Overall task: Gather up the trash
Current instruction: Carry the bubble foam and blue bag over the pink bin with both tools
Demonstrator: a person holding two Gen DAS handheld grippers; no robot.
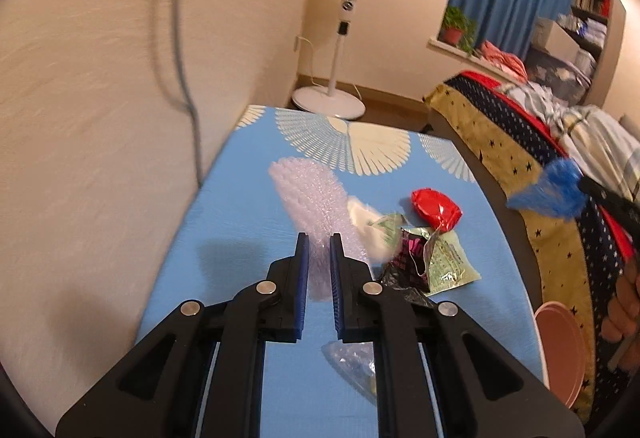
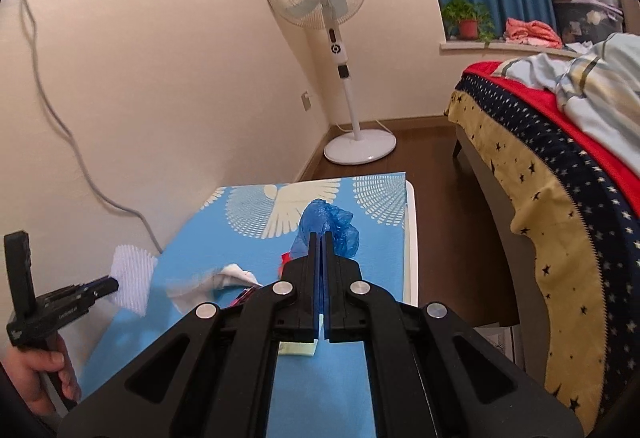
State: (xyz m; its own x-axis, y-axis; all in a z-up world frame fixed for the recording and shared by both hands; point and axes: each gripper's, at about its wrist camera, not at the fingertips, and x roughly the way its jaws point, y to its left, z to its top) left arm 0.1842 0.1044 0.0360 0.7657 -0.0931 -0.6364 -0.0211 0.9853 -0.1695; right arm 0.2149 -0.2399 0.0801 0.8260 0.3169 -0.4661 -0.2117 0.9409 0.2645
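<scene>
My left gripper (image 1: pixel 319 238) is shut on a pale strip of bubble wrap (image 1: pixel 304 198), held above the blue-clothed table (image 1: pixel 240 222). From the right wrist view, the same left gripper (image 2: pixel 114 283) grips the bubble wrap (image 2: pixel 130 276) at the left. My right gripper (image 2: pixel 320 234) is shut on a crumpled blue plastic bag (image 2: pixel 330 224); the left wrist view has it (image 1: pixel 585 184) at the far right with the bag (image 1: pixel 548 192). On the table lie a red wrapper (image 1: pixel 436 208), a white tissue (image 1: pixel 366 220), a green packet (image 1: pixel 450 262), a black-and-pink wrapper (image 1: pixel 408 254) and clear plastic (image 1: pixel 352 362).
A standing fan (image 2: pixel 340 38) stands in the corner beyond the table. A bed with a starred cover (image 2: pixel 560 174) runs along the right. A pink round object (image 1: pixel 560 350) sits low at the table's right side. A cable (image 2: pixel 60 126) hangs down the left wall.
</scene>
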